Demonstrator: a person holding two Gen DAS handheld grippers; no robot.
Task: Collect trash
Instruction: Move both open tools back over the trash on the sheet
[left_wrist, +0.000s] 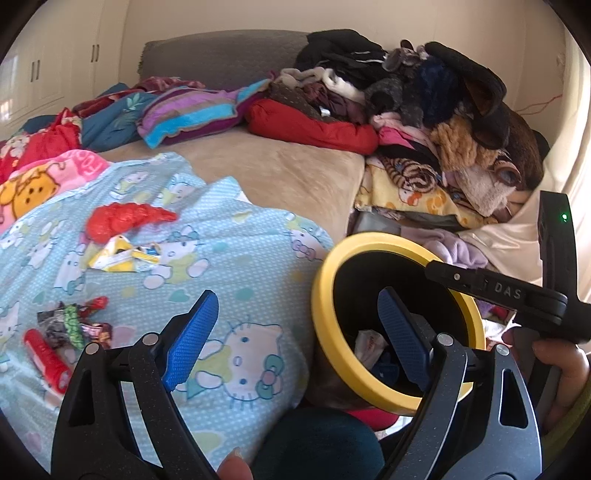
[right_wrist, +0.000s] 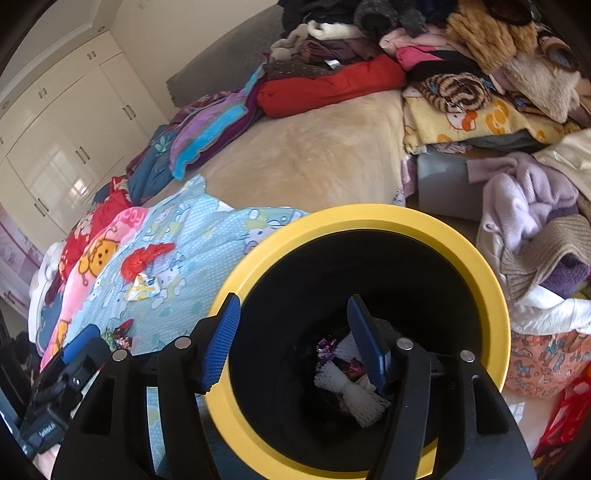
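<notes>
A yellow-rimmed black bin (left_wrist: 321, 306) (right_wrist: 491, 273) stands at the bed's edge; white foam netting (right_wrist: 351, 395) and shiny wrappers (right_wrist: 327, 349) lie inside. On the blue Hello Kitty blanket (left_wrist: 229, 254) lie a red plastic bag (left_wrist: 122, 218) (right_wrist: 142, 258), a yellow-white wrapper (left_wrist: 122, 254) (right_wrist: 142, 286), several dark candy wrappers (left_wrist: 74, 325) and a red tube (left_wrist: 46, 360). My left gripper (left_wrist: 295, 336) is open and empty, straddling the bin's left rim. My right gripper (right_wrist: 291, 339) is open and empty over the bin's mouth.
A heap of clothes and plush (left_wrist: 424, 110) (right_wrist: 480, 74) covers the bed's right side. Folded quilts (left_wrist: 184, 110) lie at the back left. Beige sheet (left_wrist: 295, 173) in the middle. White wardrobes (right_wrist: 66, 122) stand at left.
</notes>
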